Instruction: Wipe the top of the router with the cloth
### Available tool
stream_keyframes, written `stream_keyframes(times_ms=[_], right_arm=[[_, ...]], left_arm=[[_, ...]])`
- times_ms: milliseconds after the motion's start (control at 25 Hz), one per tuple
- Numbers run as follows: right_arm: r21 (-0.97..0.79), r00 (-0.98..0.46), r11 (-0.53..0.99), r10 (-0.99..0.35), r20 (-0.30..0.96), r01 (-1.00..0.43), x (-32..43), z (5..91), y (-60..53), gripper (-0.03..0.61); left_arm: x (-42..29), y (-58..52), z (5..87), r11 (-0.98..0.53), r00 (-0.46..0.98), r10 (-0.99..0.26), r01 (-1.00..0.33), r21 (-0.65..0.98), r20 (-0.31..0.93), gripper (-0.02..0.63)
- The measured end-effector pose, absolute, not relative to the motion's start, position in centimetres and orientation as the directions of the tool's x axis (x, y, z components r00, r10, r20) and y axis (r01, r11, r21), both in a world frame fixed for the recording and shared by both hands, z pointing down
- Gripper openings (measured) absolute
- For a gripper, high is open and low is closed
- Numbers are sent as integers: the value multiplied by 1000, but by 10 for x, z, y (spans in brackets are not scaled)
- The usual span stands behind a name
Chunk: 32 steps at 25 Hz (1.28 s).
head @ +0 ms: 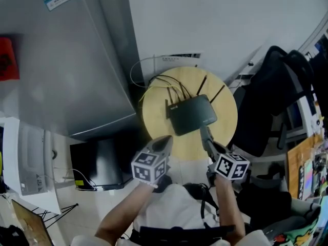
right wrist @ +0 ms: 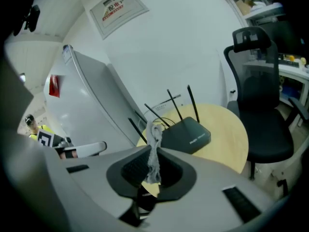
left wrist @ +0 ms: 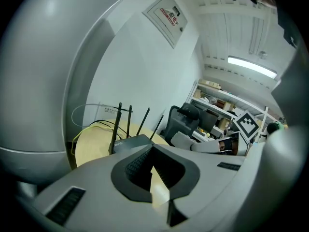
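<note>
In the left gripper view, the grey body of the left gripper (left wrist: 151,154) hid most of the router (left wrist: 133,141). Only its far edge and thin sticks showed. The near part of the round bench (left wrist: 91,146) was hidden the same way. The words on the wall sign (left wrist: 168,14) were too small to read.

In the right gripper view, the low end of the cloth (right wrist: 155,134) went down into the dark gap between the fingers of the right gripper (right wrist: 153,153) and could not be seen. The white print on the router was too small to read.

In the head view, the cloth was too small to make out. The bottom edge cut off the person's arms (head: 123,214).
</note>
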State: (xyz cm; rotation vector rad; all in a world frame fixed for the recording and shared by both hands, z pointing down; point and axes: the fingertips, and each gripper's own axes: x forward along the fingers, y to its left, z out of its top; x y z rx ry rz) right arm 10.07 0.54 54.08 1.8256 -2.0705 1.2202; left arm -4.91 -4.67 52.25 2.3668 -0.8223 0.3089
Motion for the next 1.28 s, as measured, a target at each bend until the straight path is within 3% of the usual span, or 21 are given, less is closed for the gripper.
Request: stream_keyframes(times_ms=[440,1280], right_arm=[[-410,-343,133,-797,497,-902,101,505,74,32],[-359,-384,224,-790,477,-906,117,485,170,32]], left_arm=[[-28,41,492,-600,734,-559,-679,422,385,-3],[-18,149,472,-539,662,-645,-749,386,383,-3]])
